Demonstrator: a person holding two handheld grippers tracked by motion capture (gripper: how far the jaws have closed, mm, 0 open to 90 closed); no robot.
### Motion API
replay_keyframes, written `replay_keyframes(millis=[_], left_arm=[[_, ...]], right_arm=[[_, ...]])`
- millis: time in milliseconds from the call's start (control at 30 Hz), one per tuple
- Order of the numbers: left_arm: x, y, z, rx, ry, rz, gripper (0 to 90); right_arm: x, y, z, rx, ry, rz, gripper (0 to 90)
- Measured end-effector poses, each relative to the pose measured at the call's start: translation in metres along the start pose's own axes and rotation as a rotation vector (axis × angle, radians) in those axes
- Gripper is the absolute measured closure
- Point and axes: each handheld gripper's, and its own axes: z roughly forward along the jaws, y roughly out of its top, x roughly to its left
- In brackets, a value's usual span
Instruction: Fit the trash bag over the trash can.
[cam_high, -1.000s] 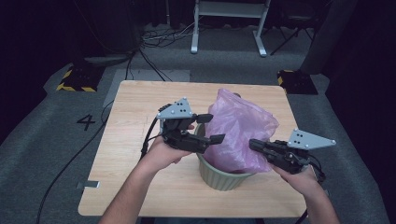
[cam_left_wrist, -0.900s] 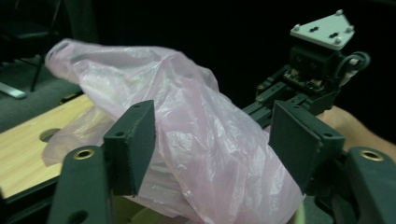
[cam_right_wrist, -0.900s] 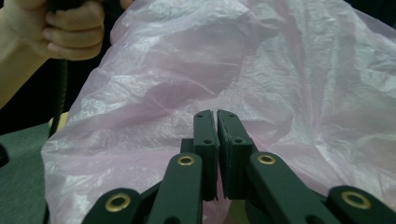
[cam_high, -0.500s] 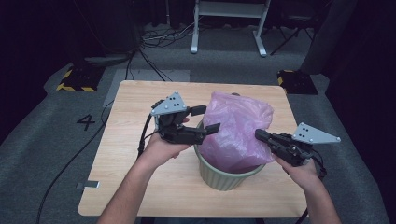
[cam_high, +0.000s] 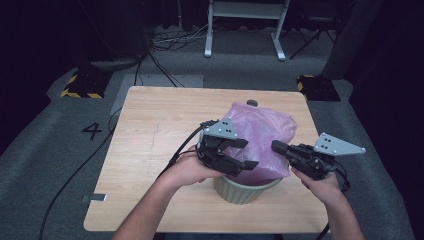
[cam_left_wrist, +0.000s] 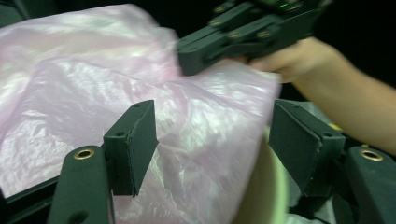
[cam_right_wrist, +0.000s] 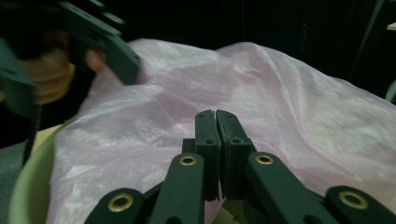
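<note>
High view first: my left gripper (cam_high: 244, 154) sits spread at the near-left side of the pink bag (cam_high: 262, 135), one jaw over the plastic, one lower by the bowl (cam_high: 243, 190) rim. My right gripper (cam_high: 278, 147) is pressed together against the bag's right side; whether it pinches plastic I cannot tell. The bag sits in the green bowl on the table (cam_high: 155, 130), billowing above its rim.

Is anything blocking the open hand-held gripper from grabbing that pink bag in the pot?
Nothing visible does. The left hand-held gripper has its jaws spread right at the bag, with film already between them, just above the pot rim.
</note>
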Motion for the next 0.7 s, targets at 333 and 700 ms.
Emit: replay_keyframes(millis=[333,700], left_arm=[[0.003,-0.011,0.01,0.08,0.068,-0.008,34.2],[0.006,-0.012,0.015,0.115,0.07,-0.03,34.1]], right_arm=[[0.01,-0.006,-0.004,0.04,0.153,0.027,76.9],[-0.019,-0.004,-0.053,-0.019,-0.028,0.057,35.5]])
